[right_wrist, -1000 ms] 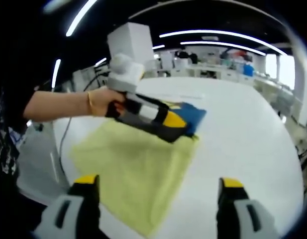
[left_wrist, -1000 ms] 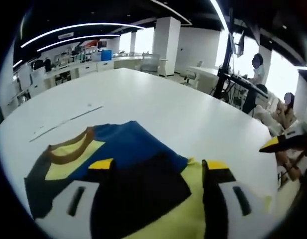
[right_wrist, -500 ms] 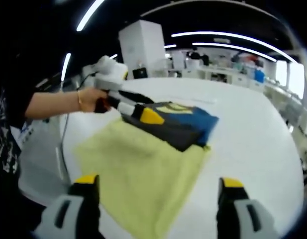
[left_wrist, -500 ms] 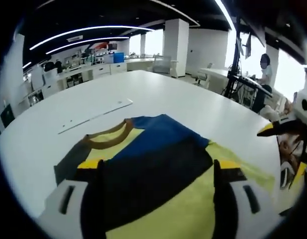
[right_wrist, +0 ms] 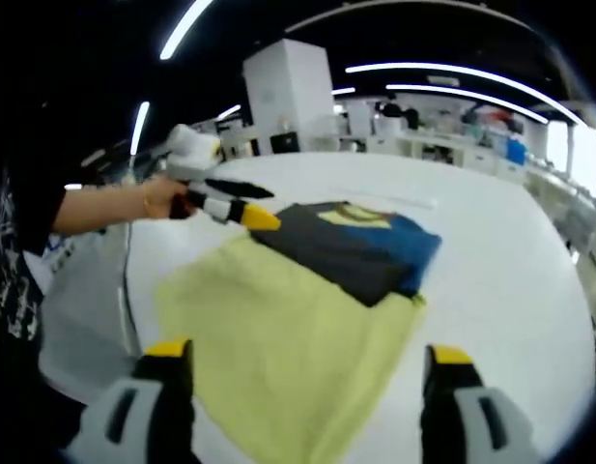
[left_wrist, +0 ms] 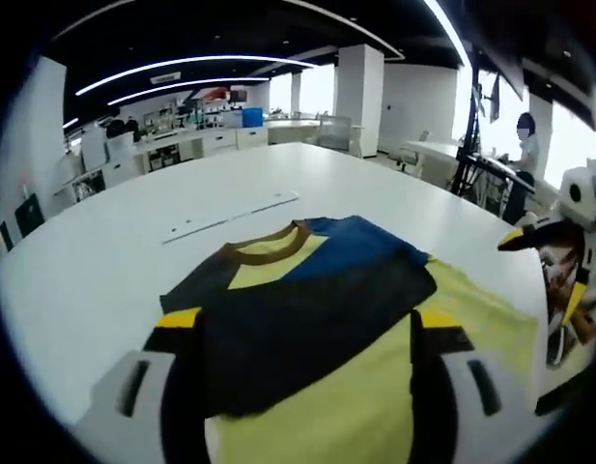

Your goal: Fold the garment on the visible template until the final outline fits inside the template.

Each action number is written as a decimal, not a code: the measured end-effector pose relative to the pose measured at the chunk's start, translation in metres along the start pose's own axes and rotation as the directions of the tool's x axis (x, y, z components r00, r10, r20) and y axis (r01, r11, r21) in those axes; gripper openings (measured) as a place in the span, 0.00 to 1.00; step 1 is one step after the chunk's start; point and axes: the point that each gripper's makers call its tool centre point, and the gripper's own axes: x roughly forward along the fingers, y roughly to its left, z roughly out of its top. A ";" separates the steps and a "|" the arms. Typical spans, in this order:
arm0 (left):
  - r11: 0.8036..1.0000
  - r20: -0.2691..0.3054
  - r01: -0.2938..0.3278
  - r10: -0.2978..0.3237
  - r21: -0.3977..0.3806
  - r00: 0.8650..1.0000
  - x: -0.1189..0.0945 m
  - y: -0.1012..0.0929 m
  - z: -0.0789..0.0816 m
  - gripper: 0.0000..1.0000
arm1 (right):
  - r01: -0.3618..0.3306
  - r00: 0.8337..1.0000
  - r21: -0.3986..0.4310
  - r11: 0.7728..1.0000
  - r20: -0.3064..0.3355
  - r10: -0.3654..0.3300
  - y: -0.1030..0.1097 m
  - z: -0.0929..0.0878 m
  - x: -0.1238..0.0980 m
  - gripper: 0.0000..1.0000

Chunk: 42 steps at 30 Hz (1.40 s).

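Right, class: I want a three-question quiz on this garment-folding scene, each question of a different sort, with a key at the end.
1. True or false: the folded garment lies on the yellow template cloth.
2. Multiple choice: in the right gripper view, the left gripper is A) clamped on the garment, B) apart from the garment beside its edge, C) lying flat on the white table.
3. Fill the gap: the garment's collar is trimmed in ____.

Key: 1 true; 2 B; 3 brown.
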 end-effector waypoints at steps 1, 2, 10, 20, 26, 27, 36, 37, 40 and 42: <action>1.000 0.003 -0.003 0.003 0.004 1.000 -0.003 0.005 -0.002 0.79 | 0.000 1.000 0.002 1.000 0.001 0.000 0.001 0.000 0.000 0.99; 1.000 0.005 -0.007 0.007 0.007 1.000 -0.005 0.008 -0.003 0.78 | 0.001 1.000 0.002 1.000 0.002 -0.001 0.001 0.000 0.000 0.99; 0.999 0.025 -0.034 0.033 0.030 0.999 -0.028 0.033 -0.016 0.64 | 0.002 1.000 0.010 1.000 -0.001 -0.002 0.001 -0.002 -0.001 0.99; 0.995 -0.015 -0.095 0.096 0.035 0.995 -0.046 0.064 -0.043 0.50 | 0.003 1.000 0.010 1.000 -0.009 -0.003 0.002 -0.002 0.000 0.99; 0.992 -0.052 -0.122 0.122 0.012 0.991 -0.048 0.076 -0.058 0.31 | 0.007 1.000 0.016 1.000 -0.015 -0.007 0.000 -0.003 -0.001 0.99; 0.992 -0.055 -0.128 0.129 0.018 0.990 -0.048 0.077 -0.060 0.30 | 0.008 1.000 0.018 1.000 -0.016 -0.008 0.000 -0.004 -0.001 0.99; 0.986 -0.097 -0.166 0.166 -0.001 0.981 -0.043 0.091 -0.084 0.24 | 0.024 0.999 0.031 0.999 -0.026 -0.023 -0.004 -0.008 -0.003 0.99; 0.985 -0.102 -0.170 0.170 0.004 0.980 -0.042 0.090 -0.086 0.23 | 0.026 0.999 0.033 0.999 -0.026 -0.025 -0.005 -0.008 -0.003 0.99; 0.984 -0.124 -0.180 0.178 -0.001 0.976 -0.039 0.093 -0.093 0.22 | 0.032 0.999 0.035 0.999 -0.031 -0.031 -0.005 -0.009 -0.004 0.99; 0.985 -0.115 -0.173 0.170 -0.017 0.979 -0.038 0.091 -0.091 0.22 | 0.034 0.999 0.038 0.999 -0.034 -0.033 -0.005 -0.010 -0.005 0.99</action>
